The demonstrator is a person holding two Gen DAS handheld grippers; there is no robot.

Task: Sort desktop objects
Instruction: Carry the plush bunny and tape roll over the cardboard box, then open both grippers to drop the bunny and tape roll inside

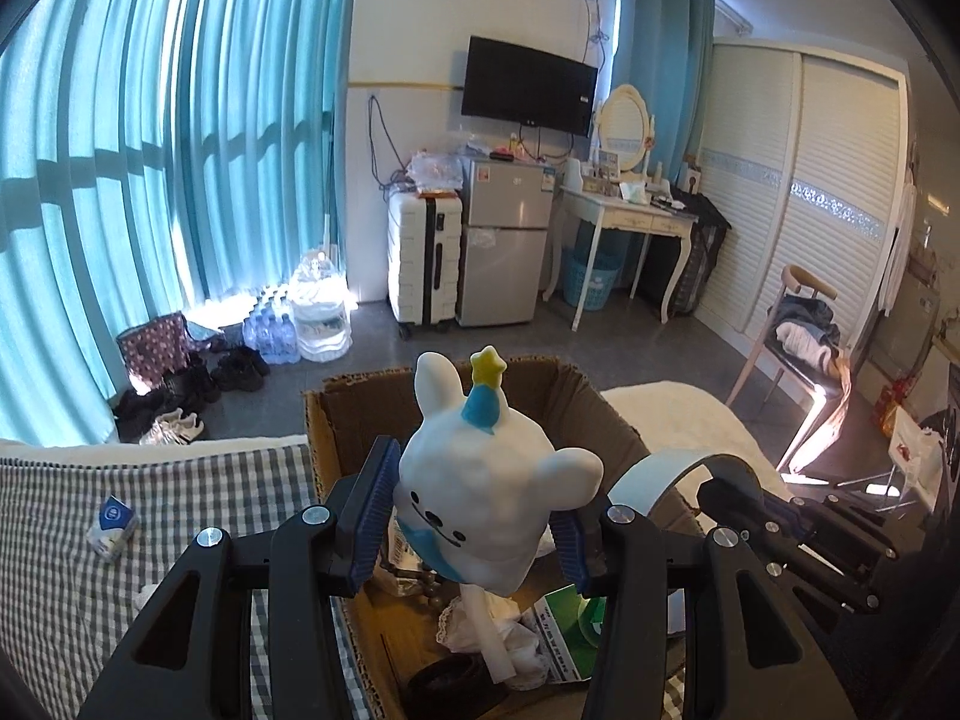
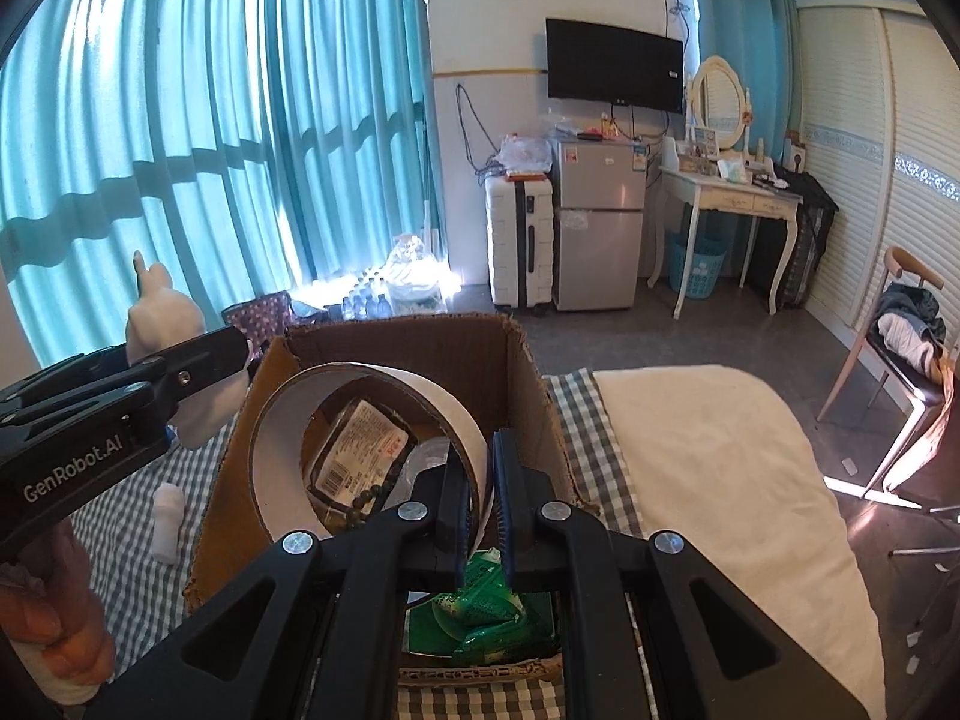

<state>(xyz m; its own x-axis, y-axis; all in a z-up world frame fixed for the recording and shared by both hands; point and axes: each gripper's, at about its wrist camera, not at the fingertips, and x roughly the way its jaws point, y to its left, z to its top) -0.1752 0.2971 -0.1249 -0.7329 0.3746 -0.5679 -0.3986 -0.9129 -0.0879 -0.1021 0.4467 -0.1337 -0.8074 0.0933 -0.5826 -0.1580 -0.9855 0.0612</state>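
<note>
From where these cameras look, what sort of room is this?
Most likely a lived-in bedroom or small studio flat: a vanity table with an oval mirror, a mini fridge beside a white suitcase, and a checked bed cover under the cardboard box.

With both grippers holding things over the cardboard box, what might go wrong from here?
1. The left gripper pinches the round bunny toy only at its sides, so it may slip out.
2. The right gripper holds the tape roll by one wall; it might swing.
3. The cardboard box is already cluttered, so dropped items may land crooked.
</note>
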